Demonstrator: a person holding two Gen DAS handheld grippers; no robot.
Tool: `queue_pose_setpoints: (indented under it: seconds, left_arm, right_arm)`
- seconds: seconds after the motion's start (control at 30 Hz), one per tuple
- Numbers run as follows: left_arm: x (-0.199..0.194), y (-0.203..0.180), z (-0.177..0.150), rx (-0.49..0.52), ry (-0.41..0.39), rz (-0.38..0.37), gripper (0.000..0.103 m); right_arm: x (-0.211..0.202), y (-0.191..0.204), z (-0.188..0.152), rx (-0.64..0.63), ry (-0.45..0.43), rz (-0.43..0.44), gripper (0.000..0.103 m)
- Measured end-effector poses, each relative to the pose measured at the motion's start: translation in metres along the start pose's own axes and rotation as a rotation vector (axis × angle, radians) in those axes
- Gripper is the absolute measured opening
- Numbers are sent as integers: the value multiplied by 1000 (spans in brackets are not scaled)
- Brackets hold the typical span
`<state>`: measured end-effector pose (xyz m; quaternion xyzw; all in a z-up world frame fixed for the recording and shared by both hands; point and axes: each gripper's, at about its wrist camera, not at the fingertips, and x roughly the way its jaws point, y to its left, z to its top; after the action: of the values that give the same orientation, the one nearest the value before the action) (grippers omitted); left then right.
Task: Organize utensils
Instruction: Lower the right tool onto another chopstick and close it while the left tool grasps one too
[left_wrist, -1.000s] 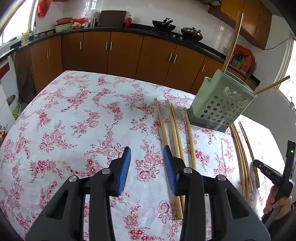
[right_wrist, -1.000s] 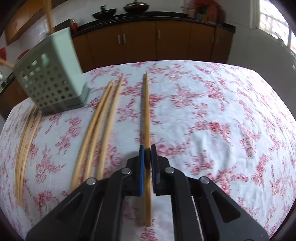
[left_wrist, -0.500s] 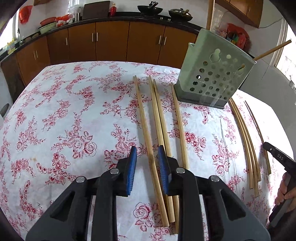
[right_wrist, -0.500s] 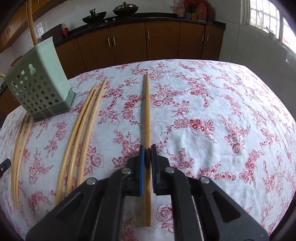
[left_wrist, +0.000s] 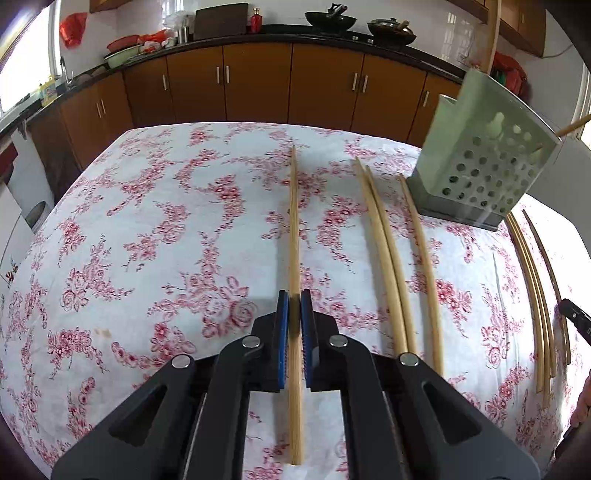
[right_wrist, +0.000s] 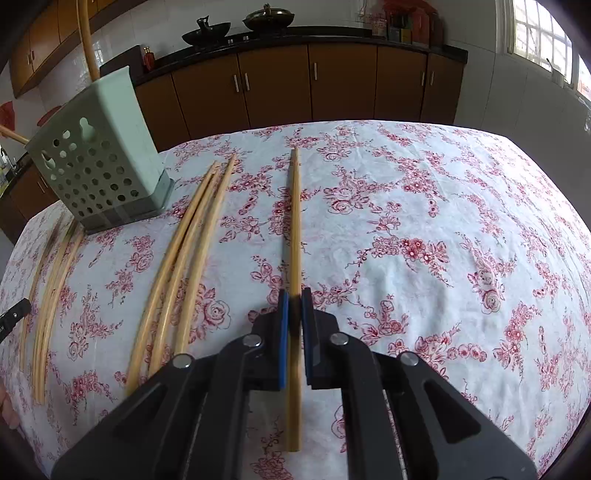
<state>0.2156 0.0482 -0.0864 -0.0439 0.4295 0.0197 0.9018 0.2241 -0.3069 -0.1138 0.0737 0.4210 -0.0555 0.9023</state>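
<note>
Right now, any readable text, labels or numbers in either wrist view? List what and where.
Nothing can be read in either view.
Black handle, small white marking: too small to read.
Yellow bottle on the counter, label: blurred.
Packages at the far end of the counter, print: blurred.

**Colours on the table**

Tablecloth (left_wrist: 147, 221) is showing white with red-pink roses all over. Chopsticks (left_wrist: 384, 258) are looking pale bamboo tan, the holed holder (right_wrist: 99, 162) is sitting mint green on grey, cabinets (right_wrist: 332, 88) glowing orange-brown.
</note>
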Motion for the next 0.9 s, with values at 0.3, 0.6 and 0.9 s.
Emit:
queue_pose_setpoints:
  seconds: [0.3,0.6,0.9]
  left_arm:
    - [-5,15,-5,29,-6,-62,8]
    - [-3,12,-4,28,-4,-62,9]
    - [-3,9,-5,41,-3,-47,9]
  right_arm:
    - [1,3,0,-9,-10,-15,8]
    - [1,2,-1,-4,-9,-11,8]
    - [-1,4,-2,-10,-9,-17,8]
